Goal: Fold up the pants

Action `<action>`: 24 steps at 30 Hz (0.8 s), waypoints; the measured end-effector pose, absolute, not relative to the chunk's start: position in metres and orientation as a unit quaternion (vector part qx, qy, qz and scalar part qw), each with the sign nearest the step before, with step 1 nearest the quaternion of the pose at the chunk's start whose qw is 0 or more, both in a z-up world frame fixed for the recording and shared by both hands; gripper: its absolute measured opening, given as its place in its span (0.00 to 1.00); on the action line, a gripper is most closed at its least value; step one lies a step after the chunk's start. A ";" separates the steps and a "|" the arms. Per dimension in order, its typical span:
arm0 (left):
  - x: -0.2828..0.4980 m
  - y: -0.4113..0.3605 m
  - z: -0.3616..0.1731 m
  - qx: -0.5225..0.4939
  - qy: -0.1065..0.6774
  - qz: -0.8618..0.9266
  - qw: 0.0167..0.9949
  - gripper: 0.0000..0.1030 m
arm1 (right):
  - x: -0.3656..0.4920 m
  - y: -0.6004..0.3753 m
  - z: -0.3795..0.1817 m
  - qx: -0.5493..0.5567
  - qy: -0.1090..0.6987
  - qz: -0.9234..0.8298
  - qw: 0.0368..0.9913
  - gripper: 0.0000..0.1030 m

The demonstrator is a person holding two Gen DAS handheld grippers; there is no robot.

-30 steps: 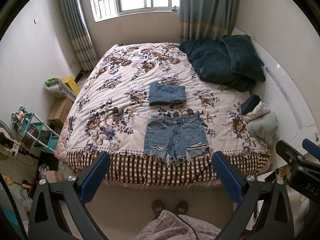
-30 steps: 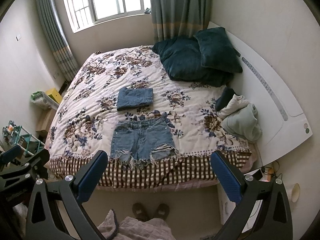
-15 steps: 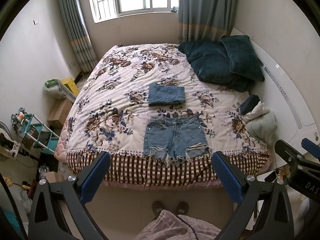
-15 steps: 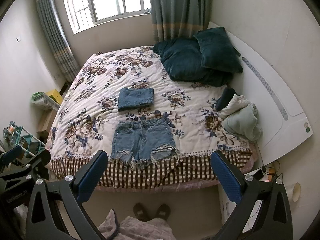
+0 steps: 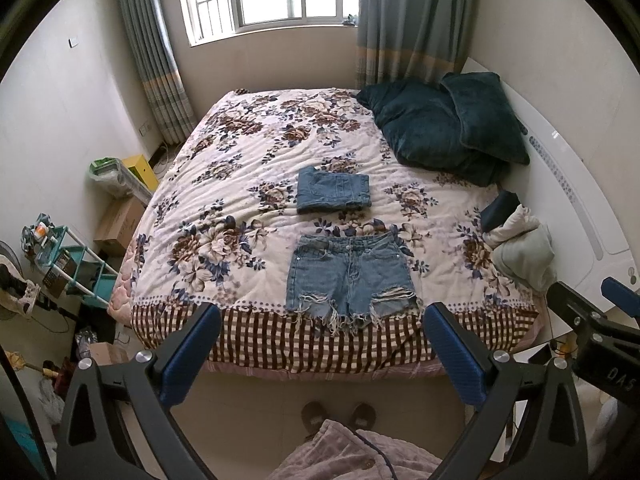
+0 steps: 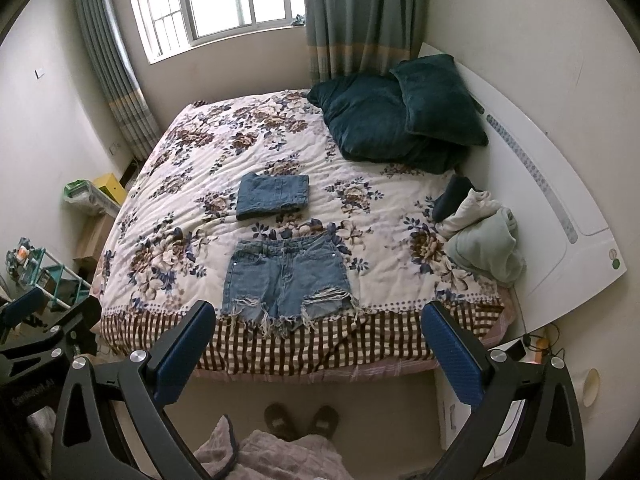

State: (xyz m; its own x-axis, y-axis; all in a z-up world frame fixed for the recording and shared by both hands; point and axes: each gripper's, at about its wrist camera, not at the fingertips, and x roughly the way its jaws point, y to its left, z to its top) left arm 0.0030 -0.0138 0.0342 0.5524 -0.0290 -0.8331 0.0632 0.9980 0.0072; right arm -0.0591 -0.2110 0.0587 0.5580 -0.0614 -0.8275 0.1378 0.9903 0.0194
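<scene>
Denim shorts [image 5: 350,276] lie flat at the near edge of the bed [image 5: 224,184], waistband far, frayed hems hanging over the checked border. Left gripper [image 5: 320,352] and right gripper [image 6: 318,350] both hover above the floor short of the bed — jaws wide apart, holding nothing.

Denim looks light but fairly stiff, should crease cleanly and not slip much. Best holds are probably the waistband corners or side seams; the frayed threads look likely to snag.

Folded denim piece [image 5: 333,195] sits just beyond — keep clear. Pillows [image 5: 444,136] far right, clothes heap [image 5: 520,248] right, both well apart.
</scene>
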 end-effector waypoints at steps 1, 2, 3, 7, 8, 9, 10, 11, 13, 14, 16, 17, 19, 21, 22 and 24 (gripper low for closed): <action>0.003 -0.014 0.033 0.017 0.473 -0.026 0.881 1.00 | -0.059 -0.212 0.058 0.041 0.467 -0.057 0.882 1.00; 0.003 -0.015 0.034 0.017 0.472 -0.026 0.881 1.00 | -0.059 -0.212 0.059 0.042 0.467 -0.056 0.881 1.00; 0.004 -0.014 0.034 0.018 0.472 -0.026 0.881 1.00 | -0.059 -0.212 0.059 0.042 0.467 -0.056 0.881 1.00; 0.004 -0.015 0.035 0.017 0.472 -0.025 0.881 1.00 | -0.060 -0.211 0.058 0.042 0.467 -0.056 0.882 1.00; 0.003 -0.013 0.035 0.017 0.472 -0.026 0.881 1.00 | -0.060 -0.211 0.059 0.042 0.466 -0.056 0.882 1.00; 0.003 -0.013 0.034 0.017 0.472 -0.026 0.881 1.00 | -0.059 -0.211 0.058 0.042 0.467 -0.056 0.882 1.00; 0.003 -0.013 0.035 0.017 0.472 -0.026 0.881 1.00 | -0.059 -0.211 0.058 0.042 0.467 -0.055 0.882 1.00; 0.003 -0.014 0.035 0.018 0.472 -0.026 0.881 1.00 | -0.059 -0.211 0.059 0.043 0.467 -0.055 0.882 1.00; 0.007 -0.014 0.037 0.017 0.472 -0.026 0.881 1.00 | -0.059 -0.210 0.059 0.042 0.467 -0.056 0.882 1.00; 0.007 -0.014 0.037 0.018 0.472 -0.026 0.881 1.00 | -0.059 -0.210 0.059 0.042 0.467 -0.056 0.882 1.00; 0.008 -0.014 0.038 0.019 0.471 -0.026 0.881 1.00 | -0.059 -0.211 0.058 0.042 0.467 -0.055 0.882 1.00; 0.011 -0.015 0.039 0.018 0.472 -0.025 0.881 1.00 | -0.059 -0.211 0.058 0.043 0.467 -0.055 0.882 1.00; 0.010 -0.015 0.039 0.018 0.472 -0.025 0.881 1.00 | -0.059 -0.211 0.058 0.042 0.467 -0.055 0.881 1.00; 0.010 -0.015 0.038 0.018 0.472 -0.026 0.881 1.00 | -0.060 -0.212 0.057 0.043 0.467 -0.055 0.881 1.00; 0.009 -0.015 0.038 0.018 0.472 -0.025 0.881 1.00 | -0.060 -0.212 0.057 0.043 0.467 -0.055 0.881 1.00; 0.007 -0.014 0.037 0.020 0.469 -0.023 0.883 1.00 | -0.060 -0.212 0.055 0.046 0.469 -0.055 0.880 1.00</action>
State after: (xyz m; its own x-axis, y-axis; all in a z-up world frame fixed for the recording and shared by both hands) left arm 0.0071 -0.0144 0.0374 0.5598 -0.0218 -0.8283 0.0584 0.9982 0.0132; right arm -0.0603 -0.2118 0.0547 0.5545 -0.0540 -0.8304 0.1402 0.9897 0.0292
